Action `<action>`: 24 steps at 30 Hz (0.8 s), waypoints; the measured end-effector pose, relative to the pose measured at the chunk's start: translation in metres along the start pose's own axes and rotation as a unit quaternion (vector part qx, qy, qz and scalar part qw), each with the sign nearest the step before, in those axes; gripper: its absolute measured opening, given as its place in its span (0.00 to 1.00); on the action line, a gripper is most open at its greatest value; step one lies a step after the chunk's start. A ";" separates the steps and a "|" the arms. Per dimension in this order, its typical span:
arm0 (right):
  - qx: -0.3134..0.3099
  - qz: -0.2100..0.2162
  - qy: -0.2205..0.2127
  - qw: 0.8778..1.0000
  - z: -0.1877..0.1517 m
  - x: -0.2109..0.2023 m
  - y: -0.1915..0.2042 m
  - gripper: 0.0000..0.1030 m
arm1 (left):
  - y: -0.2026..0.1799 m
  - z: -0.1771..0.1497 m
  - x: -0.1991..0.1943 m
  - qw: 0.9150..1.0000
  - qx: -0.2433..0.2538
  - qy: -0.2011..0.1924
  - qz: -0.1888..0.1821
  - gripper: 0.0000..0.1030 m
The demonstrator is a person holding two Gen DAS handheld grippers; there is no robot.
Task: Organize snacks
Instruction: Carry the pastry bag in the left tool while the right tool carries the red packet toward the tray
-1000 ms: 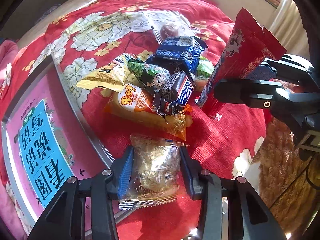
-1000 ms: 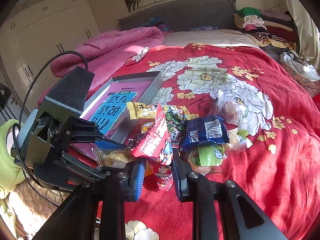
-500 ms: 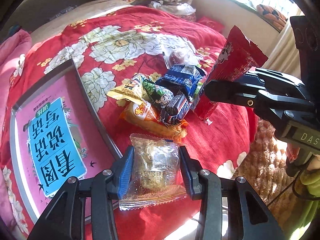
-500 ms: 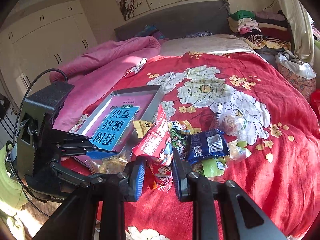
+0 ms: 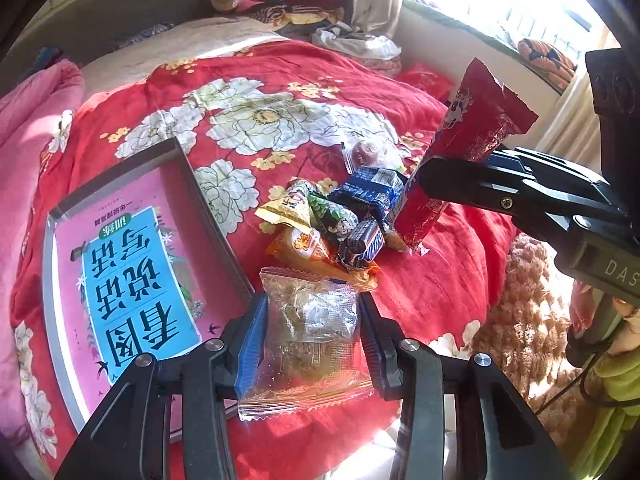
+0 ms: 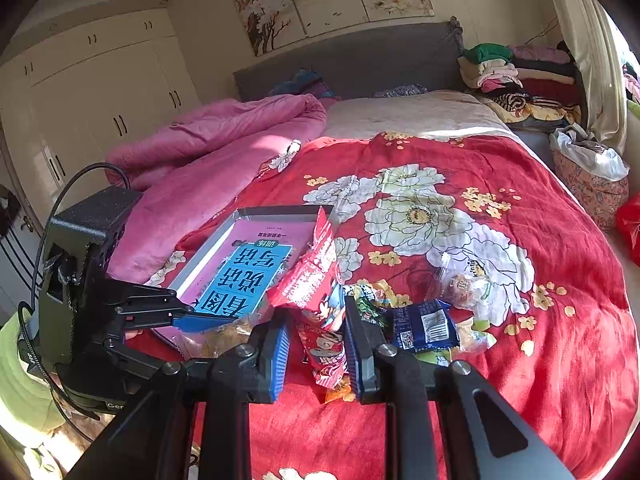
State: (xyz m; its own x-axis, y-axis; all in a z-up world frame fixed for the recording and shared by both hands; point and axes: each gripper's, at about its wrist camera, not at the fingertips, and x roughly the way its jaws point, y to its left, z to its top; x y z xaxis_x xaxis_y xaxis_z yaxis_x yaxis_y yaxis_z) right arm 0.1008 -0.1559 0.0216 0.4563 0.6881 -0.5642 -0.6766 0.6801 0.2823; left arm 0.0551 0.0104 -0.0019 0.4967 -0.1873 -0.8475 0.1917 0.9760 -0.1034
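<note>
tray: i saw the grey tray (image 5: 224, 216) at the left on the bed (image 5: 440, 300), a pink and blue book (image 5: 132, 280) lying flat in it.
left hand-held gripper: my left hand-held gripper (image 5: 310, 336) pinched a clear snack packet (image 5: 310, 332) by its side edges, just beside the tray's near corner, its long axis running away from the camera.
pile: the snack pile (image 5: 340, 224) lay loose on the bed, between the two held packets.
right hand-held gripper: my right hand-held gripper (image 6: 316, 344) was pressed onto a red snack bag (image 6: 316, 280), long axis near upright, open top pointing up.
risk: i judged the red bag could tip and spill, being pinched low, and the clear packet's slick film could slip.
</note>
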 end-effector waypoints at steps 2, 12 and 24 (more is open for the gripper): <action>-0.004 0.002 -0.003 1.000 0.002 0.000 0.005 0.25 | 0.004 0.000 -0.004 1.000 -0.006 -0.006 0.007 0.45; 0.001 0.040 0.001 0.999 0.010 0.016 0.028 0.25 | 0.038 -0.010 -0.023 0.998 -0.055 -0.028 0.031 0.45; -0.022 0.083 0.013 0.996 0.019 0.047 0.068 0.25 | 0.096 -0.026 -0.049 0.987 -0.130 -0.054 0.077 0.45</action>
State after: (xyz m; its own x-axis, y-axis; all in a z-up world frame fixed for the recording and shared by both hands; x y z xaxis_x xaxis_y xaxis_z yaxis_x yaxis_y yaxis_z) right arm 0.0871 -0.0727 0.0289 0.3214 0.7833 -0.5321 -0.7664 0.5452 0.3396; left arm 0.0272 0.1158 0.0161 0.5927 -0.0324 -0.8047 -0.1100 0.9866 -0.1207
